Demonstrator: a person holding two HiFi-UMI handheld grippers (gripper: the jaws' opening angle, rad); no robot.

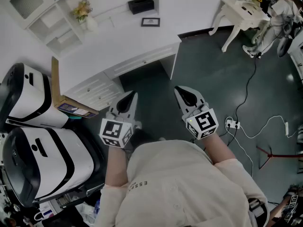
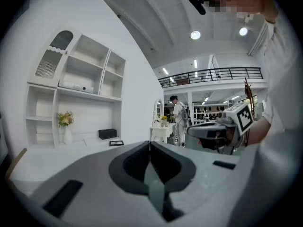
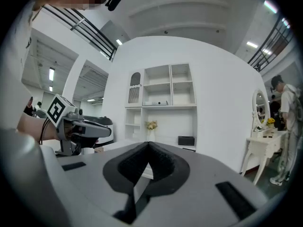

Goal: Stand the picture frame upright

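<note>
The picture frame [image 1: 150, 21] is small and dark-rimmed, and it lies flat on the white desk [image 1: 118, 46], near a black box [image 1: 141, 4]. In the left gripper view the picture frame [image 2: 116, 143] shows far ahead on the desk top. My left gripper [image 1: 134, 95] and right gripper [image 1: 178, 90] hang side by side over the dark floor, well short of the desk, both pointing toward it. Both are shut with nothing between the jaws. The left gripper [image 2: 150, 144] and right gripper [image 3: 148, 144] each show their tips pressed together.
A vase of flowers [image 1: 84, 14] stands on the desk below white shelves [image 2: 90, 79]. Two large white-and-black machines [image 1: 33, 103] and a cardboard box [image 1: 71, 109] sit at my left. A white dressing table [image 1: 241, 8] and floor cables [image 1: 232, 124] are at the right. A person [image 2: 180, 115] stands far off.
</note>
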